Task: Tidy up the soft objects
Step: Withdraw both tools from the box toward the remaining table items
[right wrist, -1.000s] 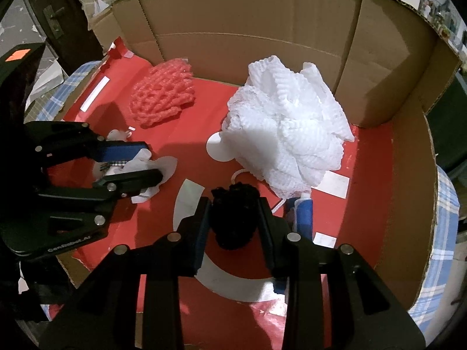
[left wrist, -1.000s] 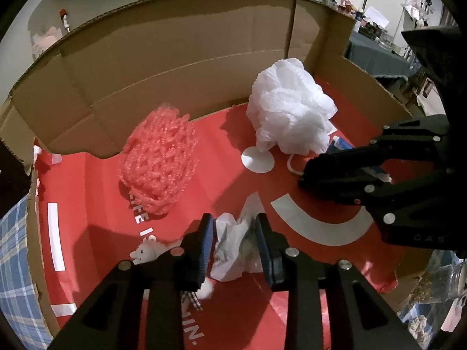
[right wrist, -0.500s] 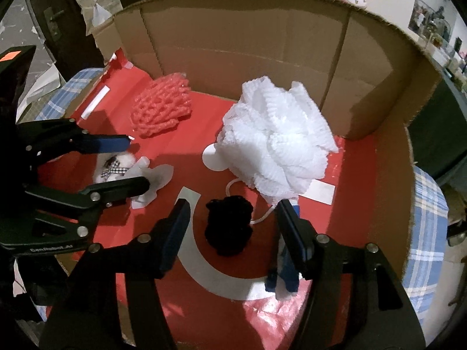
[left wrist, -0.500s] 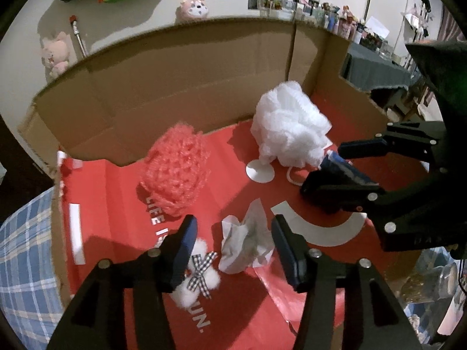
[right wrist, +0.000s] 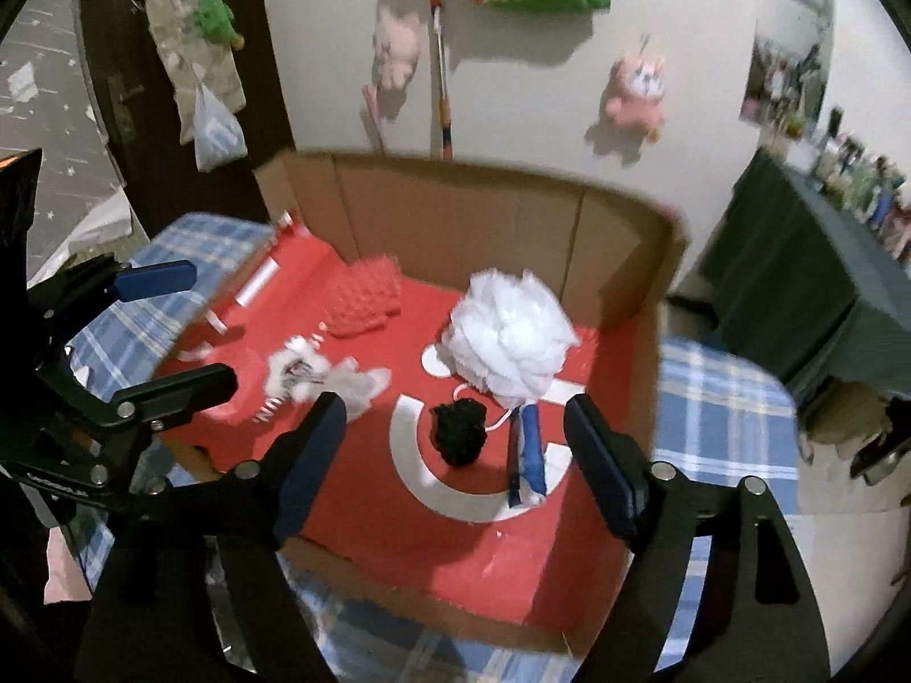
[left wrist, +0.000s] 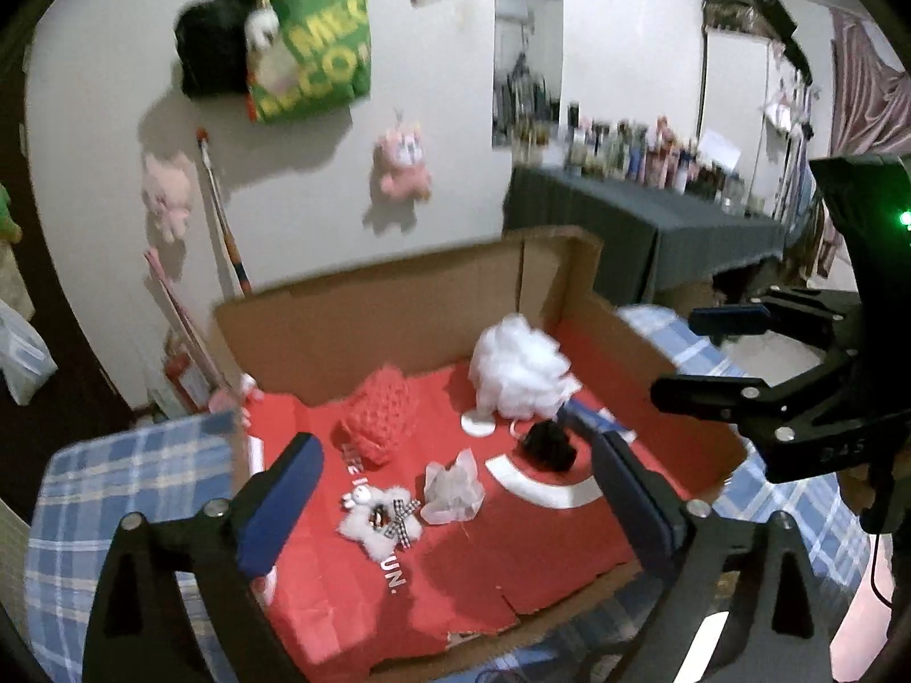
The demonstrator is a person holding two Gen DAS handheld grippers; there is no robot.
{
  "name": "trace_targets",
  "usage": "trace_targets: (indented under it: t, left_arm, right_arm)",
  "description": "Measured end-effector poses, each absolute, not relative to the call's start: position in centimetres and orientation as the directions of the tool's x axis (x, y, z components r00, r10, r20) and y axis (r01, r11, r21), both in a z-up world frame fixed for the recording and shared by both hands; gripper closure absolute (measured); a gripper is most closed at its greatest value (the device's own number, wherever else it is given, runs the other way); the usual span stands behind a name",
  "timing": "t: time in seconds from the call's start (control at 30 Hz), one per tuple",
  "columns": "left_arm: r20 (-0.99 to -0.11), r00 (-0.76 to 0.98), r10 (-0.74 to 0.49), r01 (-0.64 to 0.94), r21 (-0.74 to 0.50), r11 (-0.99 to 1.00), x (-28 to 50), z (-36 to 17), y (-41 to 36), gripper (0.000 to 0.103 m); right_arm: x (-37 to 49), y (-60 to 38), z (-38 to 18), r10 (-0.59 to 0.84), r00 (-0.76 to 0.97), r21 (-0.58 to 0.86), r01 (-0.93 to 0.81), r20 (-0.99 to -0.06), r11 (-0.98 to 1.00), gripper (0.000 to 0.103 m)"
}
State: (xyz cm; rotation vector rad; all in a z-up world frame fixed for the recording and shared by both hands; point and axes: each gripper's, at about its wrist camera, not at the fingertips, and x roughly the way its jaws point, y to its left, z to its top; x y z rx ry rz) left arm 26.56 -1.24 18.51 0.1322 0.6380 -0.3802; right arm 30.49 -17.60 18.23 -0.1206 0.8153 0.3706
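Above the cardboard box (left wrist: 398, 307), my left gripper (left wrist: 455, 489) and right gripper (right wrist: 455, 449) hang spread wide, empty; on its red floor lie a frilly white sponge (right wrist: 509, 336), black pompom (right wrist: 461, 432), crumpled tissue (left wrist: 452, 486).

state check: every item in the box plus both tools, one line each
left tool: open, empty, above the box
right tool: open, empty, above the box
brown cardboard box with red floor: open-topped, on the plaid cloth
white mesh bath pouf: resting at the back
red mesh pouf: resting, apart from the others
black fuzzy ball: loose on the floor
crumpled white tissue: loose
small white plush with checked bow: lying beside the tissue
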Motion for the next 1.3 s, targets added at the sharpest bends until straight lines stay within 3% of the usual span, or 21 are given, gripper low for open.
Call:
trace_targets:
  t: [0.33,0.7,1.03,1.3]
  left_arm:
    - [-0.427,0.857,-0.288,0.330,0.026,0.943,17.7,22.4,0.0,0.000]
    - [-0.302,0.906,-0.296,0.309,-0.005,0.951,9.2,22.4,0.8,0.000]
    - [-0.265,0.926,-0.269,0.279,0.002,0.960,3.9,18.4,0.4,0.000]
    - [-0.303,0.927,-0.223,0.229,-0.017,0.973,2.5,13.4,0.5,0.000]
  right_arm:
    - [20.1,-18.0,23.6,0.240,0.793,-0.034,-0.312,-0.559,0.950,0.019]
    - [9.8,-18.0,24.1,0.193,0.901,-0.080,-0.241,-0.389,0.967,0.016]
    - [3.7,-18.5,20.5,0.157,0.936,-0.035,-0.177,-0.314,0.984,0.014]
    - [1.4,-18.3,15.4,0.116,0.935,-0.022,-0.131,-0.335,0.991,0.014]
